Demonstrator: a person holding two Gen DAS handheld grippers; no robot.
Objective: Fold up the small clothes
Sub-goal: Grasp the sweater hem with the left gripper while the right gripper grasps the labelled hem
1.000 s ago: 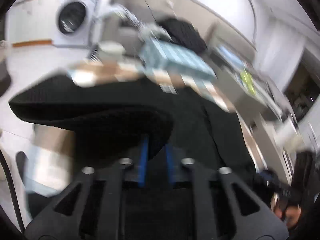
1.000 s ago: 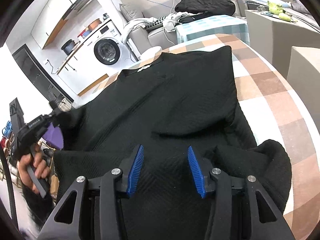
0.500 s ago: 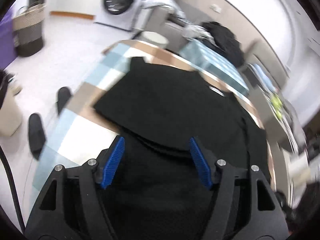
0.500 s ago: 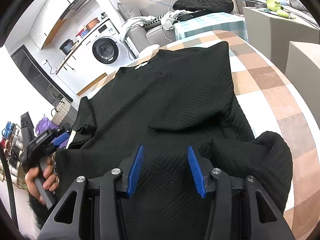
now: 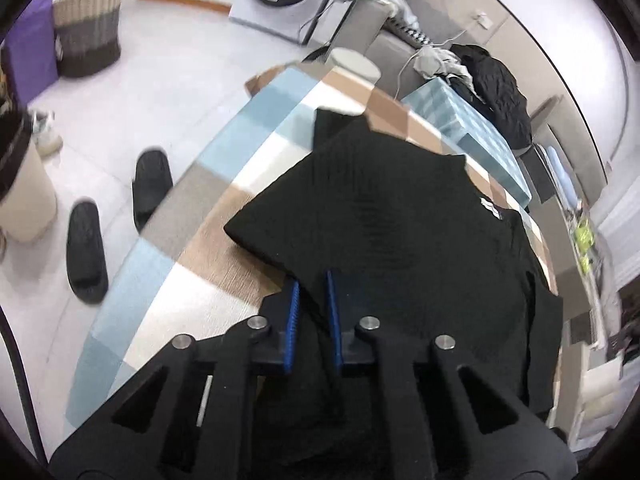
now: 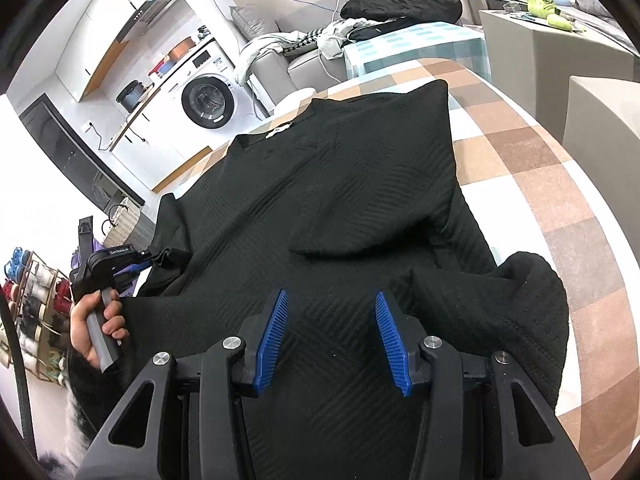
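Risk: the left gripper [image 5: 312, 316] has its jaws pinched narrow on just the edge of the black top [image 6: 360, 184] at its side hem, so a quick lift could slip the fabric free or drag the folded sleeve askew. The right gripper [image 6: 332, 340] hangs half-open over the lower body, gripping nothing. Top lies spread on the checked surface [image 6: 560, 184].
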